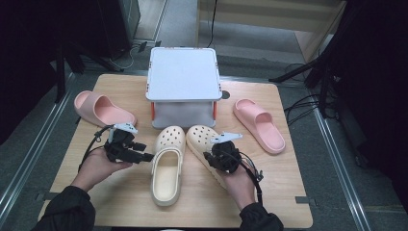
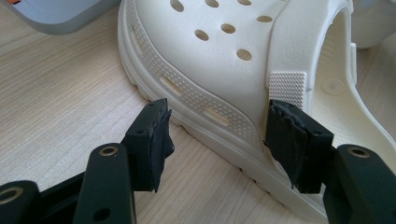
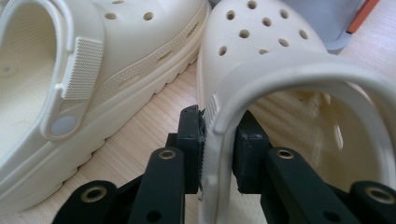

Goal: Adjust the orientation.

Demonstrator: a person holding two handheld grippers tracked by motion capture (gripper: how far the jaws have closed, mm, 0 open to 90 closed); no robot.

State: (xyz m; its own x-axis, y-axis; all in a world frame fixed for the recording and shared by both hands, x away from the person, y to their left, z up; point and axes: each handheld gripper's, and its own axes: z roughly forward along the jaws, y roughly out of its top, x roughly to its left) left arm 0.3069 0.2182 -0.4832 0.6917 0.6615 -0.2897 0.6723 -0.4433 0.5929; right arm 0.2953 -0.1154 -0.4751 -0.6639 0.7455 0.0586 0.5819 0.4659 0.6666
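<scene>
jaws astride right clog (image 3: 261, 42) strap (image 3: 299, 70)

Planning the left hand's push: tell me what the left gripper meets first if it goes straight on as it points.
Most likely the side of the left cream clog: the left gripper has open jaws facing its sole edge.

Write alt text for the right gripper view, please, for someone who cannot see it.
The right gripper has its two black jaws on either side of the side wall of a cream clog on a wooden table. A second cream clog lies beside it.
</scene>
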